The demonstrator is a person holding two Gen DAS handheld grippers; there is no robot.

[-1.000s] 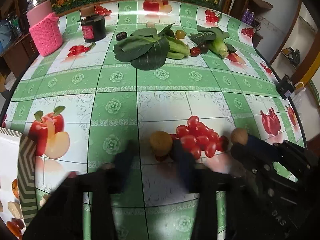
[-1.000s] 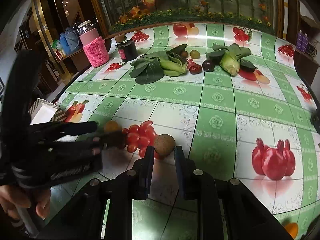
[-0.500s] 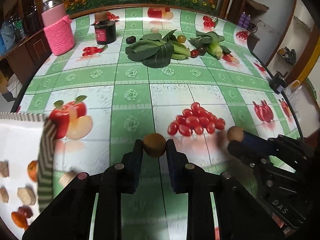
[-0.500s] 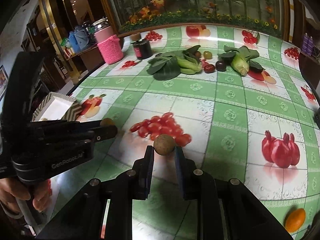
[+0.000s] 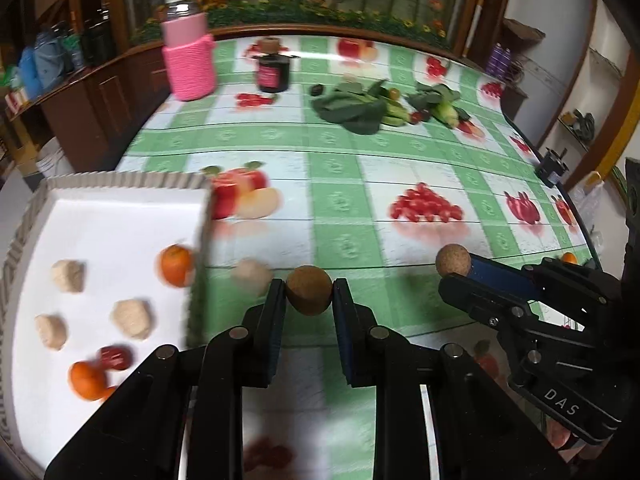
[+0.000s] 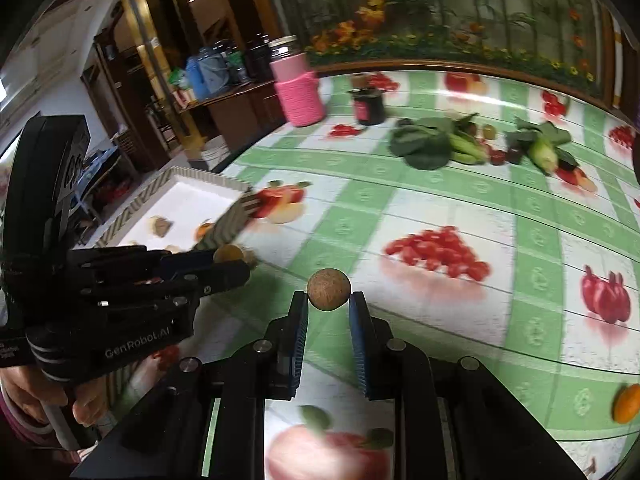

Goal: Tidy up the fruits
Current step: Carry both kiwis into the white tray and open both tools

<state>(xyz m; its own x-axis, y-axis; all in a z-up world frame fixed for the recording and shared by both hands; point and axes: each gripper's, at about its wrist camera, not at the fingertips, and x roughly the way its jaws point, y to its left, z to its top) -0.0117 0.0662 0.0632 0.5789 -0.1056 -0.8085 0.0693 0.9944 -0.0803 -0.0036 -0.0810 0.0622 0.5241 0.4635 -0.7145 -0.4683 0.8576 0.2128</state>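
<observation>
My left gripper (image 5: 309,296) is shut on a round brown fruit (image 5: 309,295) and holds it above the table, just right of a white tray (image 5: 104,216) with a zigzag rim. The tray holds oranges (image 5: 175,265), pale lumpy fruits (image 5: 132,318) and a red fruit (image 5: 115,357). Another pale fruit (image 5: 251,276) lies on the table beside the tray. My right gripper (image 6: 329,302) is shut on a second brown fruit (image 6: 329,290), lifted above the table; it also shows in the left wrist view (image 5: 453,261). The tray also shows in the right wrist view (image 6: 192,196).
Leafy greens (image 5: 352,106) with small fruits (image 6: 498,156) lie at the table's far side. A pink-sleeved jar (image 5: 188,56) and a dark jar (image 5: 274,70) stand at the back left. An orange (image 6: 626,402) lies near the right edge. The tablecloth (image 5: 340,152) has printed fruit.
Both grippers closed on brown fruits, lifted them off the table and have moved left toward the tray, which now fills more of the left wrist view.
</observation>
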